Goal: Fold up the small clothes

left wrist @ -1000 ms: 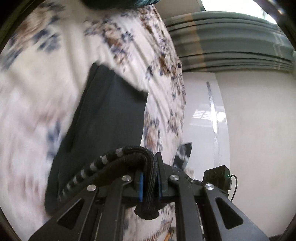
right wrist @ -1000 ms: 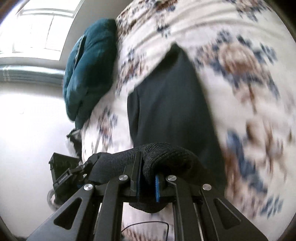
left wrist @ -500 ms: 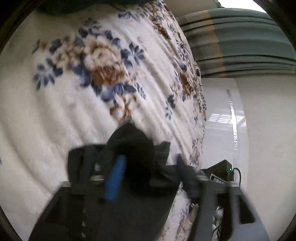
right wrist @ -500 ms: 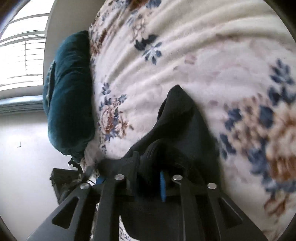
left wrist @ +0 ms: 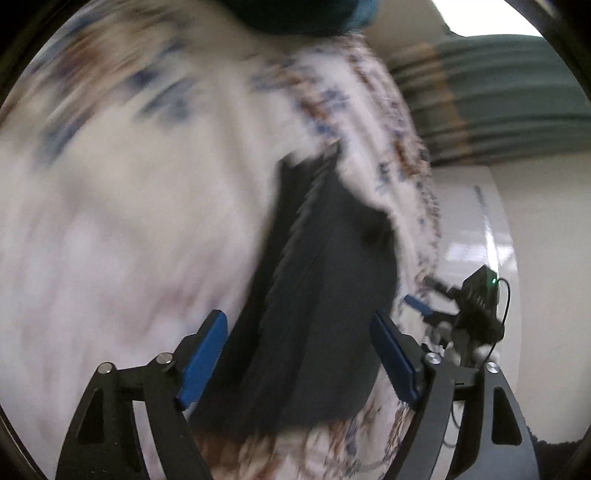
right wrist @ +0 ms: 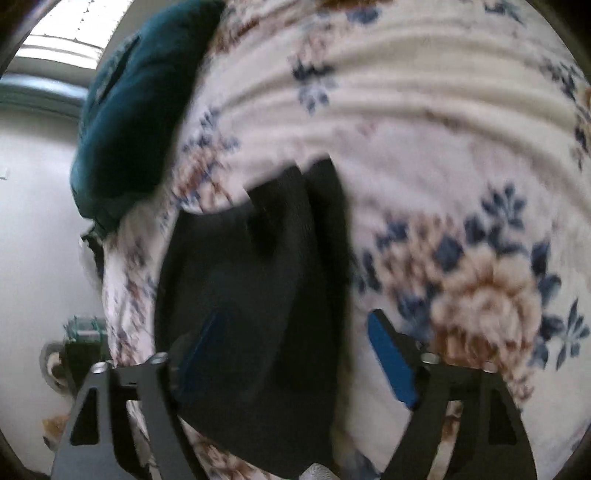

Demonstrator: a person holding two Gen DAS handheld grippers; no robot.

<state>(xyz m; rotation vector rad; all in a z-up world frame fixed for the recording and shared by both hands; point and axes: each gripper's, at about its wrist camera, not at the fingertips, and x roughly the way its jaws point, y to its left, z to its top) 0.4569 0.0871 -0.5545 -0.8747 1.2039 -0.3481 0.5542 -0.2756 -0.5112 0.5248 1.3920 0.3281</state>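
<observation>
- Left side first: the left gripper (left wrist: 299, 354) hangs over the bed with its jaws spreading and already wide, and the blue pads (left wrist: 202, 356) press on nothing. The picture is smeared, so fine detail is lost.
- The dark garment (left wrist: 325, 314) lies flat on the floral blanket (left wrist: 129, 221). From this gripper it runs from the gap between the fingers up toward one o'clock, and I see no pad touching it.
- At twelve o'clock a teal cushion (left wrist: 303, 14) sits at the head of the bed.
- Right side: the right gripper (right wrist: 291, 350) is likewise opening, jaws wide, nothing clamped. The garment (right wrist: 251, 314) fills the gap and reaches to twelve o'clock, covering the ground behind the nine o'clock finger; the three o'clock finger stands over bare blanket (right wrist: 443, 147).
- The teal cushion (right wrist: 136, 110) shows at ten o'clock here.
- My reading: a fold has just been laid down and both hands are letting go.
- Next, I'd judge, the hands need to lift clear without dragging the cloth, then either take the near edge for another fold or smooth it. The soft, ridged blanket could let the garment shift.
</observation>
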